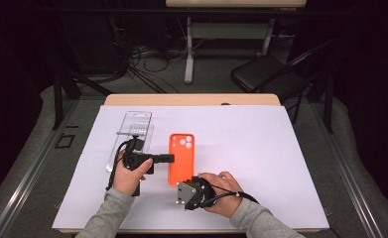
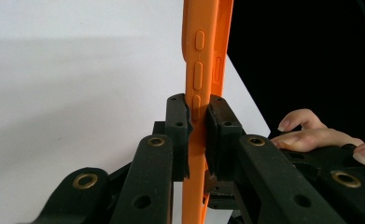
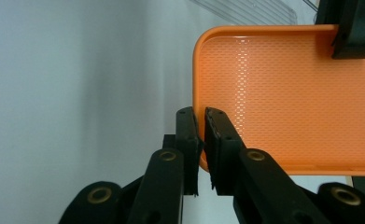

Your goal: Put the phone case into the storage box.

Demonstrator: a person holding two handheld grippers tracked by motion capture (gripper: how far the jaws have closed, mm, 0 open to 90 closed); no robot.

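**Orange phone case held at two edges**

An orange phone case [image 1: 181, 157] is seen lying on the white surface [image 1: 261, 148], near the middle and close to the person's side. Its long axis runs away from the person, with the camera cut-out at the far end. Its open side faces up, as the dotted inside is shown in the right gripper view.

The left hand-held gripper [image 1: 169, 158] is reached in from the left, across the case's long axis. Its jaws are pinched on the case's left side wall [image 2: 195, 140], just by the side buttons. The grip looks firm, with a pad pressed on each side of the thin wall.

The right hand-held gripper [image 1: 194, 181] is placed at the near short end of the case, pointing away from the person. Its jaws are set on either side of the near edge [image 3: 201, 140], close to a corner. A thin gap can be seen between the pads, and the rim sits in that gap. The jaws look only loosely closed, so it cannot be told for sure that the rim is pressed.

Both hands are right at the case, so neither has to travel. A clear plastic package [image 1: 132, 130] lies just to the left, behind the left hand [image 1: 128, 177]. Plenty of open room is left on the right side and at the far end. It is judged that the case can be lifted or turned most freely to the right.
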